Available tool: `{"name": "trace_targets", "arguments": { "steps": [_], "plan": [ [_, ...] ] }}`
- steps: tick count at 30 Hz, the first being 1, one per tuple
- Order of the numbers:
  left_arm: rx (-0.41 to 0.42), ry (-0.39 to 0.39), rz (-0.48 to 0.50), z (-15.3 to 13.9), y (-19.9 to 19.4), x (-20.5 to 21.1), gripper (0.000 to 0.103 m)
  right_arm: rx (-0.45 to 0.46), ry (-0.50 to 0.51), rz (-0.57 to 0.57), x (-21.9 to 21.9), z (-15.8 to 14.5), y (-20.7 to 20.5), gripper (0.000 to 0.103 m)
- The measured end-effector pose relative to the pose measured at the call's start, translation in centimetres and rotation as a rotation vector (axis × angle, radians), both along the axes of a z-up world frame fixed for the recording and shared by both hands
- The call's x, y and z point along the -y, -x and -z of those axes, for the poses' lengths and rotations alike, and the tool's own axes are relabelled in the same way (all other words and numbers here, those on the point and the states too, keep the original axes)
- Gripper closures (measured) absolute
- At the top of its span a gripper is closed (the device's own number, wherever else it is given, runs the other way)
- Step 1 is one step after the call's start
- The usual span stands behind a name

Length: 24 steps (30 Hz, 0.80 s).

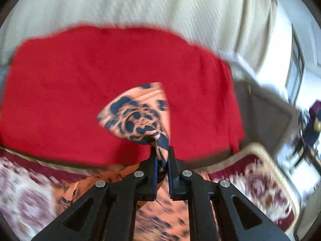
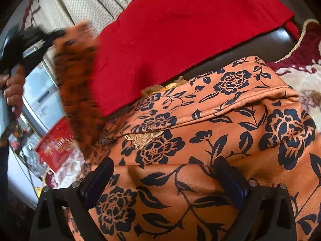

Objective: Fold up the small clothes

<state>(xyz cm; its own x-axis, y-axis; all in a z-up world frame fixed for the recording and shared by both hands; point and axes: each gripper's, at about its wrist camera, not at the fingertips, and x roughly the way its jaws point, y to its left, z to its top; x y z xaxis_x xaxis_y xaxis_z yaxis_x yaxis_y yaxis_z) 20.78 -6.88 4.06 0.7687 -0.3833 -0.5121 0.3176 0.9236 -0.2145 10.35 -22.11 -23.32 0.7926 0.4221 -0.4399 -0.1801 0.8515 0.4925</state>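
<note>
The left tool [image 1: 162, 156] pinches a corner of the orange, navy-flowered fabric garment [image 2: 200, 160], which may slip free mid-lift, its bulk spread beneath the wide-open right tool [image 2: 163, 178].

A dark leather seat [image 2: 230, 60] carries a red cloth [image 2: 180, 30] and the orange floral garment [image 2: 220, 130].
</note>
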Motion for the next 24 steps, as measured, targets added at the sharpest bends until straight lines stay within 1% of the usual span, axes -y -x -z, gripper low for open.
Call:
{"name": "trace_targets", "arguments": {
  "steps": [1,2,3,4,5,6,7,8,9,10,11,13,15,16,18,19,20,21,22,24],
  "plan": [
    [-0.064,-0.039,0.037,2.5,-0.8,2.4,0.081,0.009,-0.019,-0.003,0.2,0.0,0.2,0.002],
    [-0.112,-0.064,0.069,4.1,-1.2,3.6,0.061,0.018,-0.042,-0.006,0.5,0.0,0.3,0.002],
    [-0.175,-0.097,0.096,6.0,-1.4,4.5,0.055,0.026,-0.066,-0.008,0.8,0.0,0.5,0.002],
    [-0.225,-0.122,0.101,7.4,-1.4,4.6,0.054,0.034,-0.088,-0.011,1.1,0.0,0.6,0.002],
    [-0.252,-0.126,0.089,8.3,-1.2,4.0,0.054,0.043,-0.114,-0.016,1.4,0.0,0.7,0.002],
    [-0.255,-0.112,0.070,8.4,-0.7,2.9,0.054,0.049,-0.137,-0.018,1.8,0.0,0.8,0.002],
    [-0.244,-0.087,0.050,7.9,-0.5,1.2,0.053,0.057,-0.167,-0.021,2.2,0.0,1.1,0.002],
    [-0.224,-0.066,0.027,6.8,0.7,0.0,0.045,0.061,-0.182,-0.023,2.4,0.0,1.1,0.002],
    [-0.201,-0.050,-0.001,6.5,1.2,-1.9,0.039,0.064,-0.196,-0.027,2.6,0.0,1.2,0.002],
    [-0.157,-0.034,-0.049,5.8,2.2,-4.5,0.027,0.061,-0.204,-0.028,2.7,0.0,1.2,0.002],
    [-0.122,-0.029,-0.088,5.7,2.9,-6.7,0.022,0.045,-0.198,-0.025,2.7,-0.2,1.1,0.002],
    [-0.067,-0.044,-0.172,5.7,4.3,-11.0,0.021,-0.008,-0.182,-0.020,2.5,-0.9,0.9,0.002],
    [-0.065,-0.052,-0.246,7.3,5.2,-15.0,0.021,-0.018,-0.216,-0.017,3.2,-2.2,1.0,0.002],
    [-0.078,-0.037,-0.276,8.1,5.5,-17.1,0.021,-0.002,-0.235,-0.013,4.0,-3.6,1.2,0.002],
    [-0.120,0.015,-0.331,10.2,5.3,-20.1,0.021,0.005,-0.224,0.020,5.4,-5.8,0.6,0.002],
    [-0.155,0.069,-0.371,11.6,5.3,-22.1,0.021,-0.015,-0.220,0.051,6.6,-7.1,-0.5,0.002],
    [-0.175,0.114,-0.396,12.8,5.3,-23.5,0.021,-0.032,-0.220,0.066,7.3,-7.6,-1.4,0.002],
    [-0.187,0.149,-0.415,13.7,5.2,-24.5,0.021,-0.062,-0.215,0.088,8.2,-7.9,-2.7,0.002],
    [-0.197,0.182,-0.438,14.7,5.3,-25.7,0.021,-0.121,-0.199,0.129,9.1,-7.9,-4.5,0.002],
    [-0.200,0.218,-0.449,16.2,5.3,-26.2,0.021,-0.257,-0.203,0.157,10.2,-6.6,-8.0,0.002]
  ]
}}
